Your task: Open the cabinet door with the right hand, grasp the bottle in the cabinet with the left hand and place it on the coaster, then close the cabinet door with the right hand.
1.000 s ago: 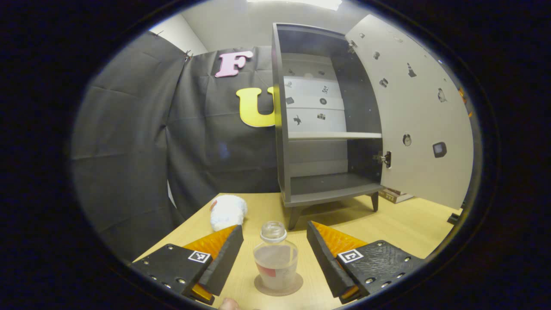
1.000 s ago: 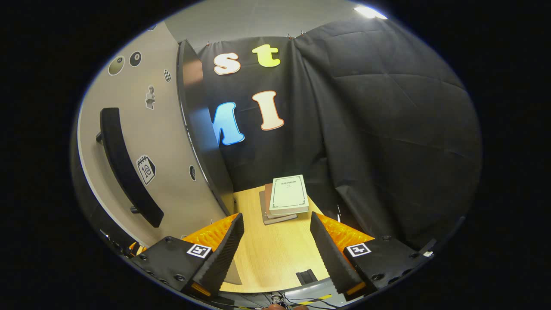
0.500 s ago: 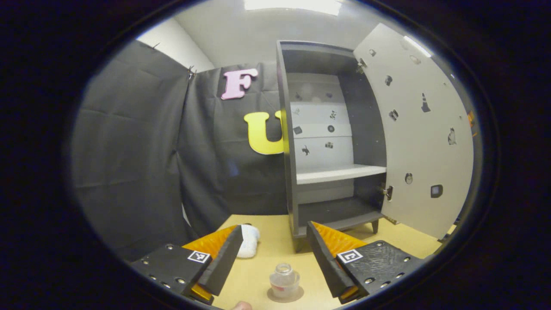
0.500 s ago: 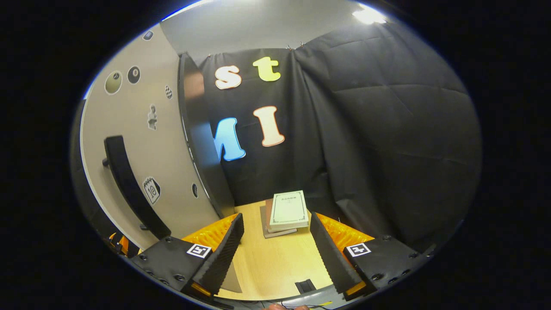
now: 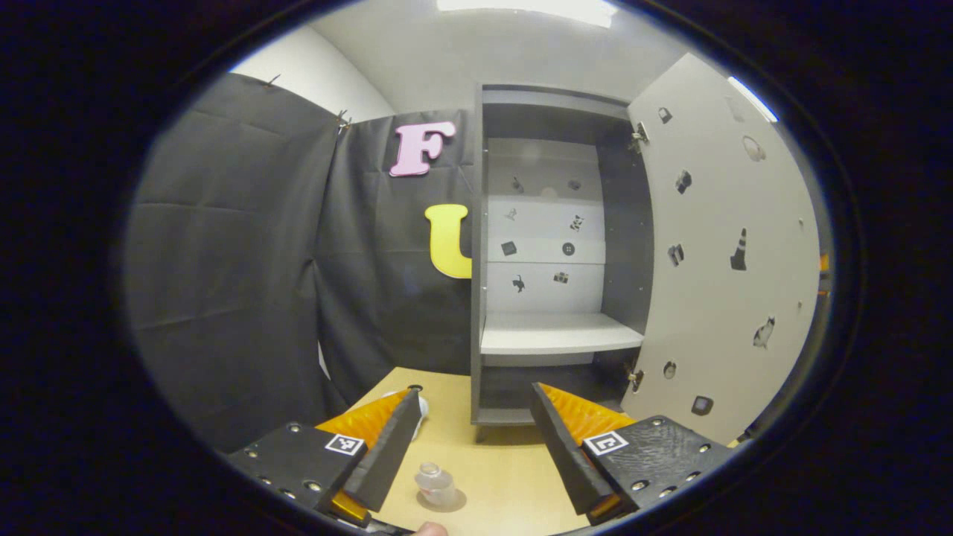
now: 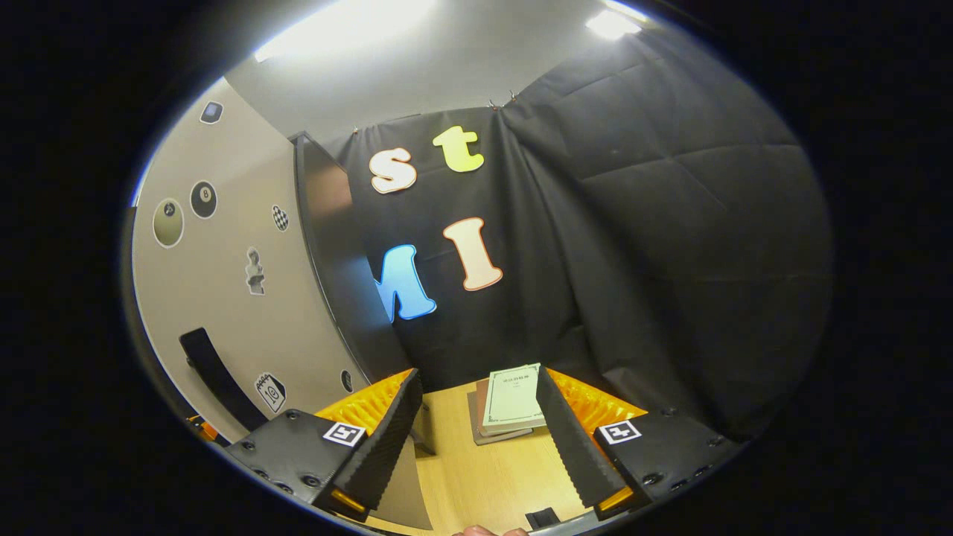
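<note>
With both my left gripper (image 5: 470, 428) and right gripper (image 6: 476, 417) spread apart and holding nothing, bottle (image 5: 435, 484) stands on coaster (image 5: 447, 502); cabinet door (image 5: 715, 260) open.

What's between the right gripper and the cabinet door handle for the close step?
Nothing visible. In the right gripper view the open right gripper holds nothing, and the handle sits on the door to the left of its fingers, with no object between them. The books lie ahead on the table, off that path.
</note>
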`<state>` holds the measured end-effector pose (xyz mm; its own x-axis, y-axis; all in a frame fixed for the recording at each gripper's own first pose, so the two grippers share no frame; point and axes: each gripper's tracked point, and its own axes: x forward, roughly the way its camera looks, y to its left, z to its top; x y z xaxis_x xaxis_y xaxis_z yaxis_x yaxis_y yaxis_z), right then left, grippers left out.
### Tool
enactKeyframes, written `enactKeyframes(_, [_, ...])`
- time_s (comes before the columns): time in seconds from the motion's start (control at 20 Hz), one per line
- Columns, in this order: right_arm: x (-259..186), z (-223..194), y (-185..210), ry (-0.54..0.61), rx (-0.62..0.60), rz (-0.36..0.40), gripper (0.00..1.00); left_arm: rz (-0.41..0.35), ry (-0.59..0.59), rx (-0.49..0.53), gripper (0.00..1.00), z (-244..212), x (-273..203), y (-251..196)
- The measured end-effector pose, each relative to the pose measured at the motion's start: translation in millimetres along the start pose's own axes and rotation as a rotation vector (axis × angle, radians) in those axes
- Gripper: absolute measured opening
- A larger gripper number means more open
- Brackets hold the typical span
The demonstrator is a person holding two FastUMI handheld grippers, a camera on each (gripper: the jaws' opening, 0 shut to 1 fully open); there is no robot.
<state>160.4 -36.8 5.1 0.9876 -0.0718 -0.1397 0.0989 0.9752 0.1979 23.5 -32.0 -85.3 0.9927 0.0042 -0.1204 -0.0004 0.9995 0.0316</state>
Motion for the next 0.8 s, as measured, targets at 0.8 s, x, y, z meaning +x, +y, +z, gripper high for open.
enactKeyframes(0.8, [-8.5, -2.5, 79.4, 0.068, -0.130, 0.268, 0.98, 0.103, 0.084, -0.093, 0.89, 33.0, -45.9, -0.1])
